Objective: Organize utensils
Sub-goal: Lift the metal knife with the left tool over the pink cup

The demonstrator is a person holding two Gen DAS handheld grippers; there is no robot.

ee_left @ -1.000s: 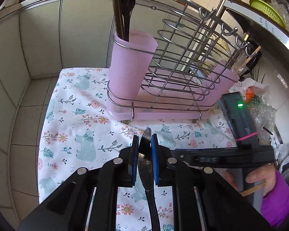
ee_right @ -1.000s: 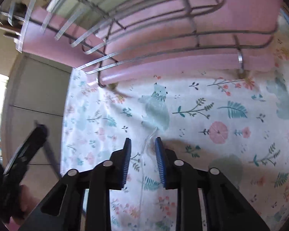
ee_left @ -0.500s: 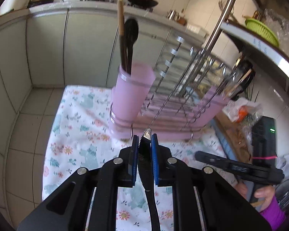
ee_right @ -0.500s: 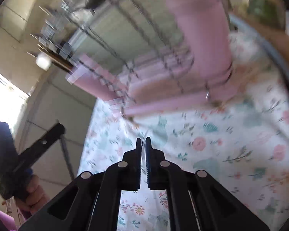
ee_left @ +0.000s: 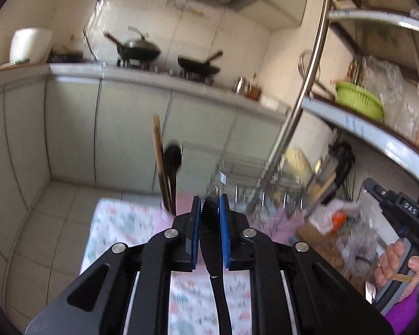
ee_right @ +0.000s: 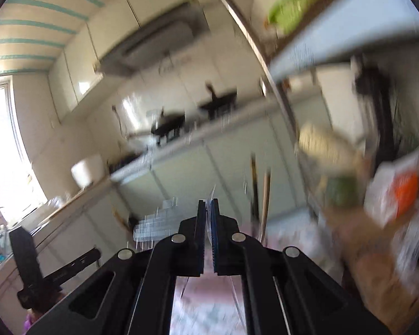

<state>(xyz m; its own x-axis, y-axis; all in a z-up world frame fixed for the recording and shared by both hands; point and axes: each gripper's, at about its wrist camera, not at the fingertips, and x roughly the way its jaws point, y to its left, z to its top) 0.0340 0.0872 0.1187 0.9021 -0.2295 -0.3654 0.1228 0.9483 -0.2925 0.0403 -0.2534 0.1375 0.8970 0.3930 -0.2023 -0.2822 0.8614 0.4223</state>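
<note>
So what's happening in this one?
A person is sorting utensils with a handheld gripper in each hand. The left gripper is shut on a black serrated knife, blade pointing forward. The right gripper is shut on something thin and clear, too blurred to name. Ahead, a dark spoon and a wooden handle stand in the pink holder on the floral cloth.

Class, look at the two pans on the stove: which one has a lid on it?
The left wok: a domed lid covers it. The right pan sits open and shallower.
</note>
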